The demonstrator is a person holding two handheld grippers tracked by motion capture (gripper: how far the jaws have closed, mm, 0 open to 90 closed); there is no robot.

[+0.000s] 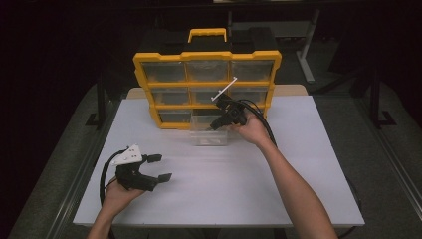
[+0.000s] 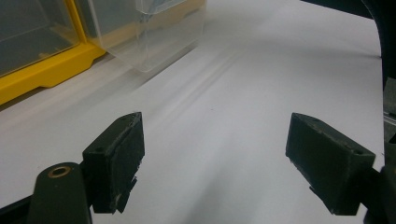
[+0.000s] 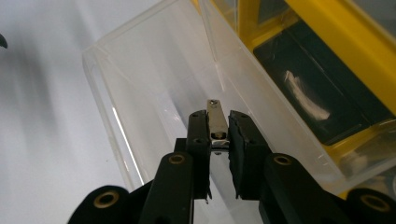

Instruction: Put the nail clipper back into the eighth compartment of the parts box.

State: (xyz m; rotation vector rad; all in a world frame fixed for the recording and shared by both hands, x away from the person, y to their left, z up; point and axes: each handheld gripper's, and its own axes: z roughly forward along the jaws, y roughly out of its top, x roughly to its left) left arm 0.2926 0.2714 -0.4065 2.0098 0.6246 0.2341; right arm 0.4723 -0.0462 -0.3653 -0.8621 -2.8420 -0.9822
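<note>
A small silver metal piece (image 3: 215,115) with a rivet at its tip is pinched between the pads of my right gripper (image 3: 218,133), which is shut on it. It hangs over the inside of a clear plastic drawer (image 3: 140,84) that stands on the table in front of the yellow drawer cabinet (image 1: 206,82). In the high view the right gripper (image 1: 219,123) points down into that drawer (image 1: 209,133). My left gripper (image 1: 161,167) rests low at the table's front left, open, with nothing between its pads (image 2: 116,158).
The cabinet (image 2: 46,70) has several clear drawers and a yellow handle on top; the slot behind the pulled-out drawer (image 2: 159,37) is dark. The white table (image 1: 224,189) ends close in front of the left hand. A cable trails from each gripper.
</note>
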